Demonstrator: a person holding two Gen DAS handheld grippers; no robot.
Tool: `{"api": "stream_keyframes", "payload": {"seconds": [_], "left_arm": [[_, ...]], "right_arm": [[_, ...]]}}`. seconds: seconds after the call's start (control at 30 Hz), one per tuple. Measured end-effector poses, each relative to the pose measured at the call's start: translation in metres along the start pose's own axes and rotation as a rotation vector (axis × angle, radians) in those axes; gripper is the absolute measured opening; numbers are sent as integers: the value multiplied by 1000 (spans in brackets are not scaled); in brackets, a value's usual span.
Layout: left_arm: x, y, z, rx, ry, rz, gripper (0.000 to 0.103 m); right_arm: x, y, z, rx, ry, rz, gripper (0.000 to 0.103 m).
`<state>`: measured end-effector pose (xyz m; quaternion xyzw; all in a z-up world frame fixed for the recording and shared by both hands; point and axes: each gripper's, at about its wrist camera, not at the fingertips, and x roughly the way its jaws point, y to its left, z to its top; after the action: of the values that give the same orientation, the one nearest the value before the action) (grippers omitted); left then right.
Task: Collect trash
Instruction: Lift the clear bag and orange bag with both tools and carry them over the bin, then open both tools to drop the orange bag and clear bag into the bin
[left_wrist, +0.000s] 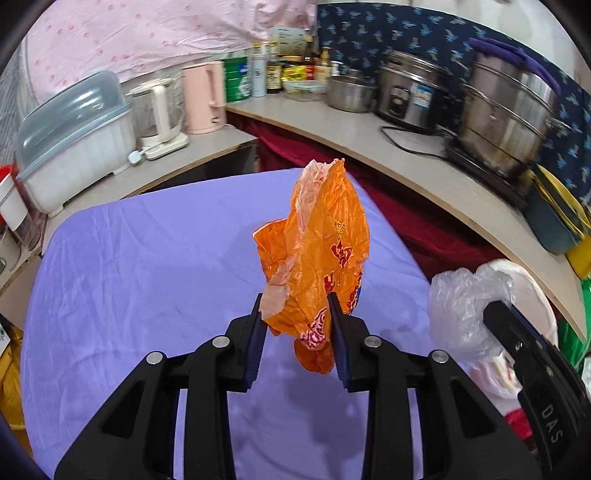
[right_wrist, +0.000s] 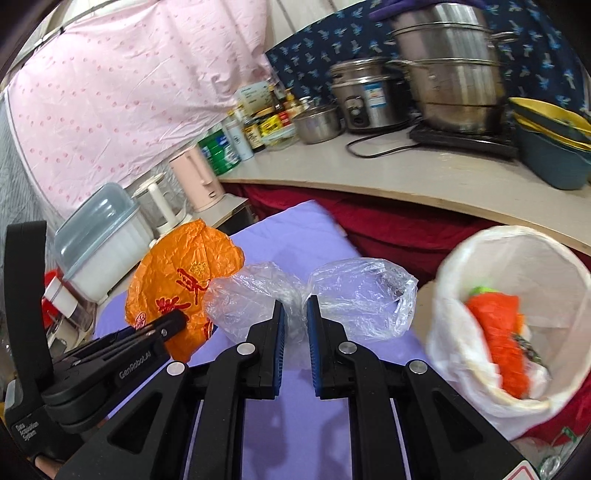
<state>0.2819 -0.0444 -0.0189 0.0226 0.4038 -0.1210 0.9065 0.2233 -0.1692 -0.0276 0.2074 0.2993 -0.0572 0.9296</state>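
Starting at the left of the left wrist view, we see a pale dish rack with a blue-grey lid (left_wrist: 74, 136) and a pink kettle (left_wrist: 204, 98) on the counter along the upper edge. Below them lies the table (left_wrist: 147, 266), draped in a lilac cloth. At the centre of that view, our left gripper (left_wrist: 295, 325) has its fingers closed partway on the orange plastic bag (left_wrist: 321, 251), which stands up crumpled above the cloth. Further right, our right gripper (right_wrist: 295, 321) has its fingers nearly together, pinching the clear plastic bag (right_wrist: 314, 295) at its middle, so that it puffs out on either side. At the right edge of the right wrist view sits the white-lined trash bin (right_wrist: 454, 321), with an orange-red piece of trash (right_wrist: 502, 339) already inside it.
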Motion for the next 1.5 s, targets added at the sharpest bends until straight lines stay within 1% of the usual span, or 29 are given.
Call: {"api": "stream_keyframes", "payload": {"seconds": [0.1, 0.23, 0.4, 0.47, 0.63, 0.73, 0.8, 0.83, 0.9, 0.93, 1.03, 1.07, 1.1, 1.27, 1.3, 1.37, 1.4, 1.47, 1.5], "left_arm": [[-13, -35, -11, 48, -2, -35, 31], [-31, -88, -23, 113, -11, -101, 31], [-40, -147, -34, 174, -3, -173, 31], [-40, -171, -38, 203, 7, -199, 31], [-29, -212, -44, 246, 48, -236, 31], [-20, -230, -48, 266, 62, -233, 31], [-11, -237, -48, 274, 77, -235, 33], [-4, -241, -49, 277, 85, -234, 37], [4, -244, -49, 270, 87, -227, 47], [7, -244, -49, 264, 82, -220, 49], [15, -240, -46, 250, 86, -203, 51], [17, -236, -45, 237, 87, -197, 55], [18, -232, -44, 223, 87, -193, 56], [18, -212, -39, 185, 74, -163, 56], [18, -207, -38, 178, 72, -158, 57], [17, -198, -38, 164, 69, -150, 57], [17, -194, -38, 160, 68, -145, 57], [17, -188, -39, 156, 66, -129, 58], [17, -185, -39, 154, 66, -123, 59]], "right_arm": [[-31, -37, -2, 46, -28, -44, 11], [-63, -83, -3, 92, -63, -100, 11], [-98, -142, -5, 160, -102, -162, 11], [-106, -160, -5, 181, -113, -182, 11], [-116, -195, -7, 220, -125, -215, 11], [-116, -210, -7, 235, -123, -228, 11], [-114, -218, -8, 246, -120, -235, 11], [-114, -222, -9, 250, -118, -237, 11], [-110, -225, -11, 256, -112, -242, 11], [-107, -228, -11, 258, -107, -245, 11], [-99, -231, -11, 255, -92, -248, 11], [-97, -231, -10, 254, -90, -247, 11], [-94, -231, -9, 251, -88, -247, 11], [-78, -227, 0, 232, -83, -234, 13], [-74, -226, 2, 230, -84, -228, 18], [-66, -225, 6, 226, -84, -222, 21], [-63, -223, 7, 224, -79, -221, 26], [-59, -219, 10, 215, -80, -227, 31], [-59, -218, 11, 212, -86, -228, 37]]}}
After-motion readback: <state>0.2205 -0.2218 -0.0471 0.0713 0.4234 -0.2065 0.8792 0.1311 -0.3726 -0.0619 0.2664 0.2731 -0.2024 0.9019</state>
